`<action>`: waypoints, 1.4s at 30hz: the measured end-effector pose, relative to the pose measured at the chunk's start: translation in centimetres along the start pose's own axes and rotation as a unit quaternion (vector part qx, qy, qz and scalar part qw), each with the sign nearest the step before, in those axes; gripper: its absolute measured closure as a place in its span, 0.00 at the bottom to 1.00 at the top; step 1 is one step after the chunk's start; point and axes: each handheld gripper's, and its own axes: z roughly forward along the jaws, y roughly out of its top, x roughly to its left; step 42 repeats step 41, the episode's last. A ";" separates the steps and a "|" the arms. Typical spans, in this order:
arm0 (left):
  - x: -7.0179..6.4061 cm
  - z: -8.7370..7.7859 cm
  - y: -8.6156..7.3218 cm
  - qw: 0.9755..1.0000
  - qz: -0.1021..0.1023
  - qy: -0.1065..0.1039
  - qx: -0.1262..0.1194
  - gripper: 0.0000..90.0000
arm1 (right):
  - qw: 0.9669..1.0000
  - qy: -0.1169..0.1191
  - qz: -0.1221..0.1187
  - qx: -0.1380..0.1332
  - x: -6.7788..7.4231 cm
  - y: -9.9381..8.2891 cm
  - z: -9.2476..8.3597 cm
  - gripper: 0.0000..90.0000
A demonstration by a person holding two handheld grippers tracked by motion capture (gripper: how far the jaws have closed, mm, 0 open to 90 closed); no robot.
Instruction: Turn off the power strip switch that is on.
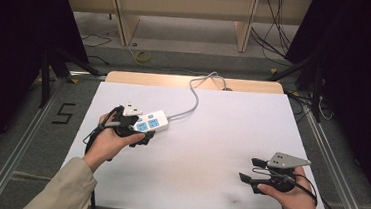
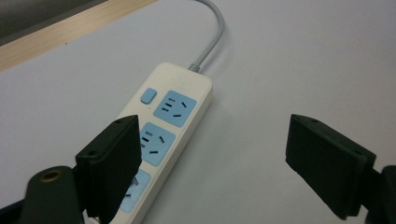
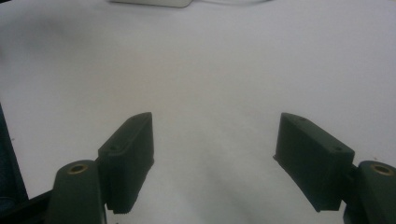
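Left tongs (image 1: 139, 131) are hovering over the near end of the power strip (image 1: 151, 122), jaws spread wide, nothing pinched. The strip is lying flat on the white tabletop (image 1: 211, 136) at about 10 o'clock, its grey cord (image 1: 194, 97) running toward 12. Right tongs (image 1: 251, 170) are sitting at 4 o'clock, jaws spread, gripping nothing.

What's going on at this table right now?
A person holds a gripper in each hand over a white table. The left gripper is open at the near end of a white power strip with blue sockets, one jaw over it, nothing gripped. Its grey cord trails off the far edge. The right gripper hangs open over bare tabletop.
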 end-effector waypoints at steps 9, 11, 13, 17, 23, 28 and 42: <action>-1.9 -0.3 -2.5 1.000 0.011 -0.016 -0.012 0.19 | 1.000 0.001 -0.001 0.001 0.1 0.0 0.0 0.32; -2.4 -0.3 -2.9 0.999 0.013 -0.031 -0.008 0.19 | 1.000 0.002 0.000 0.000 0.0 0.0 0.1 0.32; -2.8 -0.4 -3.3 0.999 0.016 -0.043 -0.004 0.18 | 1.000 0.002 0.000 0.000 0.0 0.0 0.1 0.32; -3.2 -0.7 -4.4 0.999 0.028 -0.041 -0.007 0.18 | 1.000 0.002 0.000 -0.001 0.0 0.0 0.0 0.32; -3.3 -1.4 -6.3 0.999 0.016 -0.040 -0.013 0.18 | 1.000 0.003 -0.001 -0.001 0.1 0.0 0.0 0.32; -3.5 -1.7 -7.6 0.999 0.019 -0.039 -0.008 0.18 | 1.000 0.002 -0.002 0.001 0.1 0.0 0.0 0.32; -4.8 -1.4 -7.4 0.997 0.041 -0.058 -0.011 0.18 | 1.000 0.003 -0.003 0.001 0.1 0.0 0.1 0.31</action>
